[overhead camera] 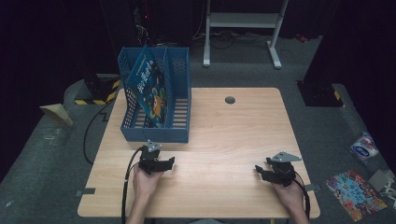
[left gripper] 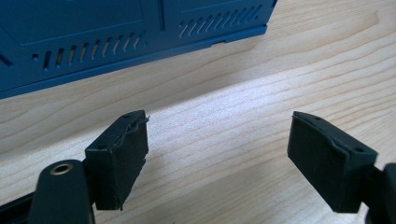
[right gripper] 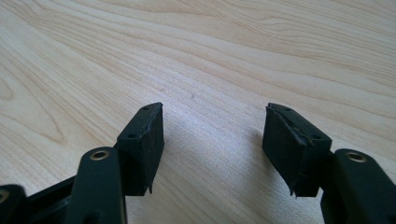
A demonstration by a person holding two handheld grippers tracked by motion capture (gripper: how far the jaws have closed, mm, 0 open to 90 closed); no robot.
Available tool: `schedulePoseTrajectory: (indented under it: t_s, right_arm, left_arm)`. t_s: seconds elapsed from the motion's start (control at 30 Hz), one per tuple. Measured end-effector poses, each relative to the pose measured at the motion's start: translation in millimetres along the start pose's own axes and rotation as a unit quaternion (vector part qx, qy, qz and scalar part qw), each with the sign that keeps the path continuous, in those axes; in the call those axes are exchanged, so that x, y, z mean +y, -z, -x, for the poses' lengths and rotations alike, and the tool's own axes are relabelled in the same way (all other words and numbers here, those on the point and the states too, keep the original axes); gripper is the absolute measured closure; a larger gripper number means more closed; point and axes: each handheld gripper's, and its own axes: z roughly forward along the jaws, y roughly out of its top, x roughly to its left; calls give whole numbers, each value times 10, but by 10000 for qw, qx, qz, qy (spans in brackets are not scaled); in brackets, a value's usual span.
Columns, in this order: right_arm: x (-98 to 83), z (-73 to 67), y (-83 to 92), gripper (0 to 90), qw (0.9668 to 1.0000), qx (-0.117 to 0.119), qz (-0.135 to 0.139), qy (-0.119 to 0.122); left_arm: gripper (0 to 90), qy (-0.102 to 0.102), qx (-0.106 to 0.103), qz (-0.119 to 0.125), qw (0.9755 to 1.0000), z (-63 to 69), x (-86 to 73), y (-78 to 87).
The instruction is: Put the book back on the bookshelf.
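A blue slotted file rack (overhead camera: 180,88) stands on the left back part of the wooden table (overhead camera: 233,135). A blue illustrated book (overhead camera: 148,86) leans inside it. My left gripper (overhead camera: 156,161) sits low over the table just in front of the rack, jaws open with nothing between them. In the left gripper view the gripper (left gripper: 217,140) faces the rack's front wall (left gripper: 93,42) with bare wood between its pads. My right gripper (overhead camera: 264,171) rests near the table's front right, open and empty. In the right gripper view the gripper (right gripper: 212,126) has plain tabletop between its jaws.
A round cable hole (overhead camera: 229,99) lies at the table's back middle. On the floor to the right lie a colourful book (overhead camera: 357,193) and a white packet (overhead camera: 364,147). A white stand (overhead camera: 243,21) rises behind the table. A cable (overhead camera: 91,130) runs down the left side.
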Motion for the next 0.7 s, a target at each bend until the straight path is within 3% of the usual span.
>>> schedulePoseTrajectory:
  t_s: [0.17,0.33,0.4,0.7]
  right_arm:
    - [0,1,1,386,10000,4,-4,-5]
    - [0,1,0,386,10000,3,1,-8]
    - [0,0,0,386,10000,1,0,0]
    - [-1,-1,0,384,10000,3,0,5]
  left_arm:
    - [208,-32,62,-80,9999,0,-34,-60]
    - [210,-161,199,8,9997,40,-61,-76]
    - [209,-274,250,190,9991,69,-106,-97]
    - [250,-270,287,270,9989,85,-118,-93]
